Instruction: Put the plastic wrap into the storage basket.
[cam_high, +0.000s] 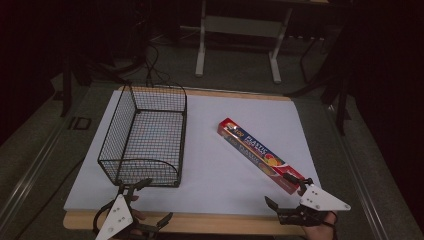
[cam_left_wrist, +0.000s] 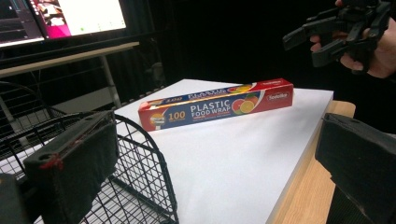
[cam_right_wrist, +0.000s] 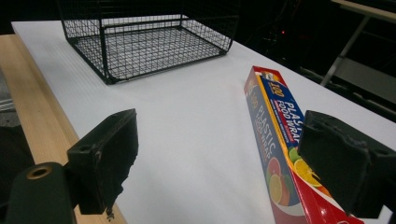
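Note:
A long red and blue plastic food wrap box (cam_high: 260, 154) lies diagonally on the white sheet, right of centre. The same box (cam_left_wrist: 215, 105) lies flat in the left gripper view, and its near end (cam_right_wrist: 280, 135) sits by one jaw in the right gripper view. A black wire basket (cam_high: 116, 125) stands on the left with nothing in it. My left gripper (cam_high: 152, 201) is open at the basket's near corner (cam_left_wrist: 140, 154). My right gripper (cam_high: 285, 191) is open at the box's near end, holding nothing. A hand holds that right gripper (cam_left_wrist: 317, 39) above the table.
The white sheet (cam_high: 215, 175) covers a wooden table whose bare front edge (cam_high: 200, 222) runs below both grippers. A desk frame (cam_high: 235, 30) and cables stand on the floor beyond. Lit monitors (cam_left_wrist: 70, 18) show behind the basket.

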